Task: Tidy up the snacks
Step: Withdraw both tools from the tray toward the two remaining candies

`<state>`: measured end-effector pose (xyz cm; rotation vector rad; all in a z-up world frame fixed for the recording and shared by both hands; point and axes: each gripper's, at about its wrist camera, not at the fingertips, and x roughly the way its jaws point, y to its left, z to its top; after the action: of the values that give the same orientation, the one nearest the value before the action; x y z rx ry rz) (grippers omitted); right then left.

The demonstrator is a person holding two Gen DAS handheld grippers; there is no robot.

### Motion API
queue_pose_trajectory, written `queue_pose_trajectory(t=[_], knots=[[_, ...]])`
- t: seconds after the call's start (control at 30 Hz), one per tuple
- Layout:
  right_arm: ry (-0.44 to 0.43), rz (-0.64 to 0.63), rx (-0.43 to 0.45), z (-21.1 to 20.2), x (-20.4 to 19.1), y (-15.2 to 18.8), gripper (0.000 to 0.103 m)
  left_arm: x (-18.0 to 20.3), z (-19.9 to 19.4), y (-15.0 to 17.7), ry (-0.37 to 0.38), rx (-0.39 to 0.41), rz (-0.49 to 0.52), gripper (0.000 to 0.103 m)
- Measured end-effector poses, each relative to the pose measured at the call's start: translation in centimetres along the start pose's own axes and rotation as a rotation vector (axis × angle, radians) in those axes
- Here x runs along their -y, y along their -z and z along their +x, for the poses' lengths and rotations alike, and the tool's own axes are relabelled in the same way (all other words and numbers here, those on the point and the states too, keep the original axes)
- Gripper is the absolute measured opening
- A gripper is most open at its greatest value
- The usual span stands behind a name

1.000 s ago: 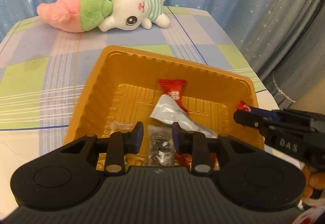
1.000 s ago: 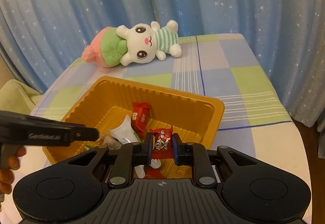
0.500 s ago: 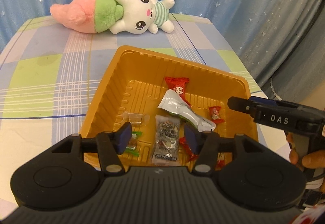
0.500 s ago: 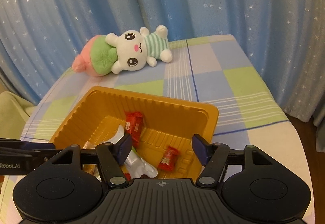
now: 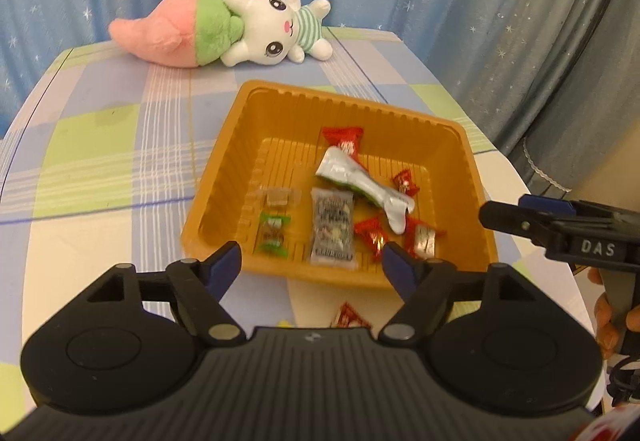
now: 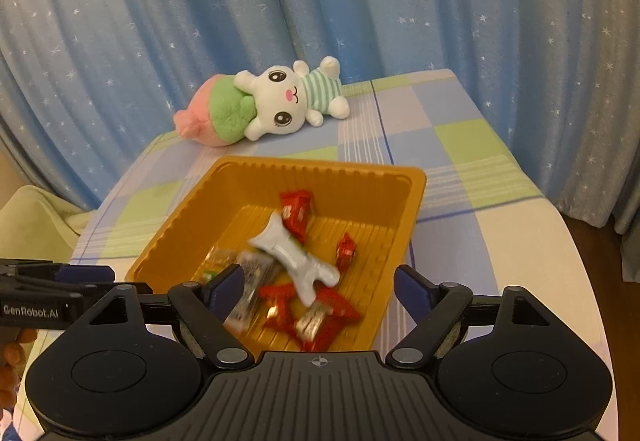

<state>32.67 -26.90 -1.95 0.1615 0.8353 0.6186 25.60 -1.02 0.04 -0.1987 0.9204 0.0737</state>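
An orange plastic tray sits on the checked tablecloth and holds several snacks: a silver pouch, a grey packet, red candies and a green-wrapped sweet. It also shows in the right wrist view. My left gripper is open and empty above the tray's near edge. My right gripper is open and empty above the tray's near side; it shows at the right of the left wrist view. A red candy lies on the table in front of the tray.
A plush rabbit with a pink and green tail lies at the back of the table. Blue star curtains hang behind. The table's right edge drops to the floor. A pale green cushion is at the left.
Both grippers opened and pulled back and up from the tray. The right one let go a red candy, which now lies in the tray; the left one opened over the grey packet.
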Motion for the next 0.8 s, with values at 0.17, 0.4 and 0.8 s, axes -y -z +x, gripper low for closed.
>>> queue_pose_trajectory(t=[0.17, 0.4, 0.8], knots=[[-0.002, 0.000, -0.026, -1.7, -1.0, 2.1, 0.084, -1.4, -1.5, 2.3, -0.008, -0.024, -0.017, 0.079], [0.001, 0.011, -0.073, -3.2, -2.6, 5.0, 0.084, -3.3, -3.2, 6.1, -0.042, -0.066, -0.029, 0.081], [-0.017, -0.040, -0.208, -2.7, -6.4, 10.1, 0.084, -5.1, -4.6, 11.5, -0.037, -0.151, -0.047, 0.081]])
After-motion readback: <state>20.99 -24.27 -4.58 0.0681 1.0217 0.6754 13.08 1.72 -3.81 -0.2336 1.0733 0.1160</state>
